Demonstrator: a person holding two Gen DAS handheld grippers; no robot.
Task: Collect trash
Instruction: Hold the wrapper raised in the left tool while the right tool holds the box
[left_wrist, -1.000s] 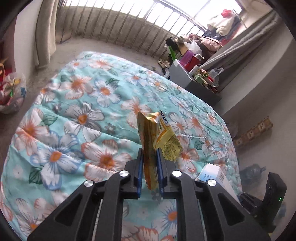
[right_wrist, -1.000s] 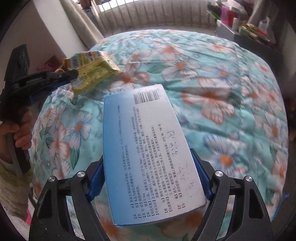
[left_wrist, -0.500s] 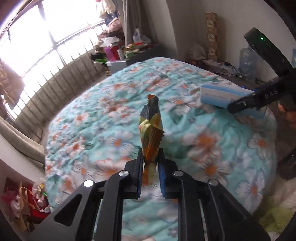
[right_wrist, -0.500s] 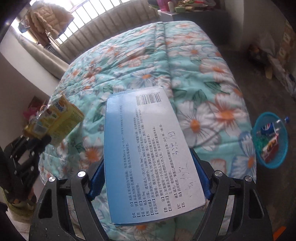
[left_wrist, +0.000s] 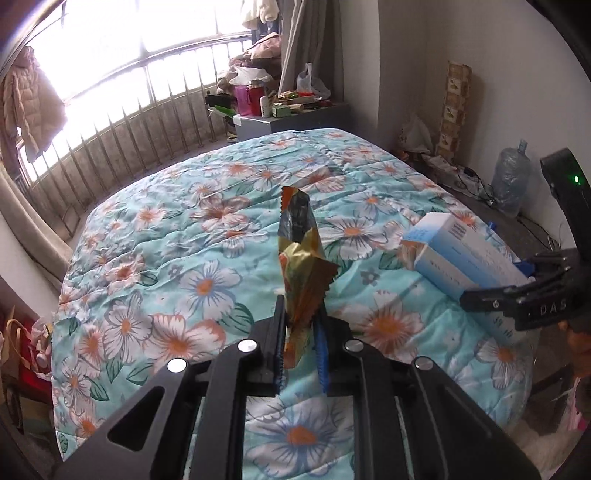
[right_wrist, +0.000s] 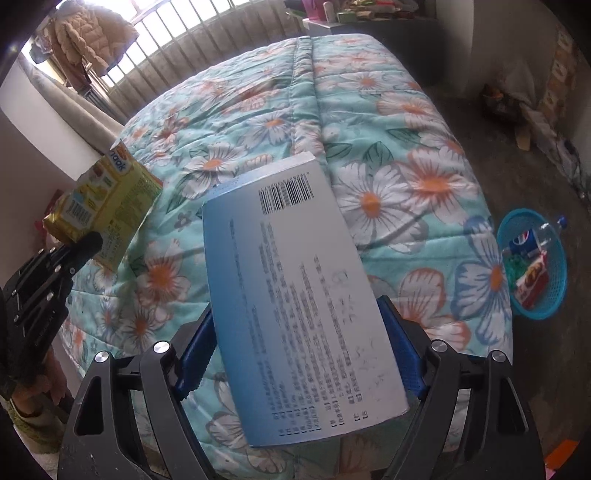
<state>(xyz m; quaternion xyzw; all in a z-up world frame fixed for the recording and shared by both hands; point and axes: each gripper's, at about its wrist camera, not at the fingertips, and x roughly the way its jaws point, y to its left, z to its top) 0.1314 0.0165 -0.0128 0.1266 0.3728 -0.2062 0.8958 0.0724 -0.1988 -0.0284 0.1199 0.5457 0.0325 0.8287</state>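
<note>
Floral quilt (right_wrist: 406, 122) under both tongs, blue basket (right_wrist: 554, 295) of trash right of the right gripper (right_wrist: 299, 354) clamping a box (right_wrist: 295, 295), left gripper (left_wrist: 300, 343) clamped on a wrapper (left_wrist: 301, 258).

The left gripper (left_wrist: 301, 325) is black, its linkage arms fanning out toward five and seven o'clock, each pinned with round silver screws. Its fingers (left_wrist: 320, 350) carry ribbed blue pads. The right gripper (right_wrist: 295, 350) has the same black frame, silver screws and blue pads. In the left wrist view its side bears white "DAS" lettering, and a green light glows on the black unit at three o'clock.
</note>
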